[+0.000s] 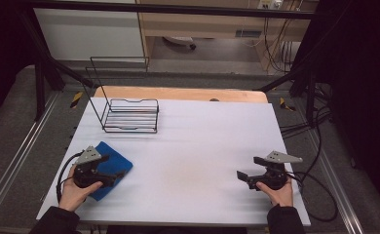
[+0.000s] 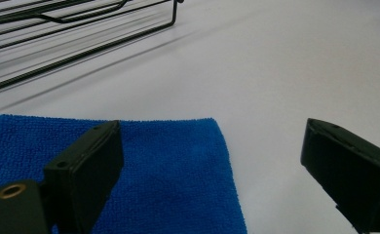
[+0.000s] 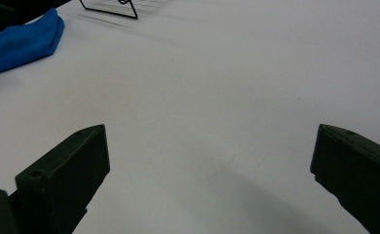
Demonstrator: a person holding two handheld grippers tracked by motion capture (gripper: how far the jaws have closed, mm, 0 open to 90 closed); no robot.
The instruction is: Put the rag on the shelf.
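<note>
Blue cloth [image 1: 111, 168] lies folded near the front left corner of the white table [image 1: 188, 146] in the high view, and the left gripper [image 1: 111, 169], held in the person's left hand [image 1: 76, 190], sits over the cloth's near left part with its jaws pointing right across it. A black wire rack [image 1: 129, 116] stands farther back on the left side of the table, apart from the cloth. The right gripper [image 1: 249, 168] rests near the front right edge in the person's right hand [image 1: 277, 191], its jaws pointing left over bare table. In the left gripper view the cloth [image 2: 168, 170] spreads under the left jaw while the right jaw hangs over white table beyond the cloth's edge; the jaws stand wide apart with nothing pinched between them, and the rack [image 2: 76, 29] shows at the upper left. In the right gripper view the jaws are spread wide over bare table, holding nothing, with the cloth [image 3: 25, 41] well away at the upper left and a corner of the rack [image 3: 111, 9] beyond it.
</note>
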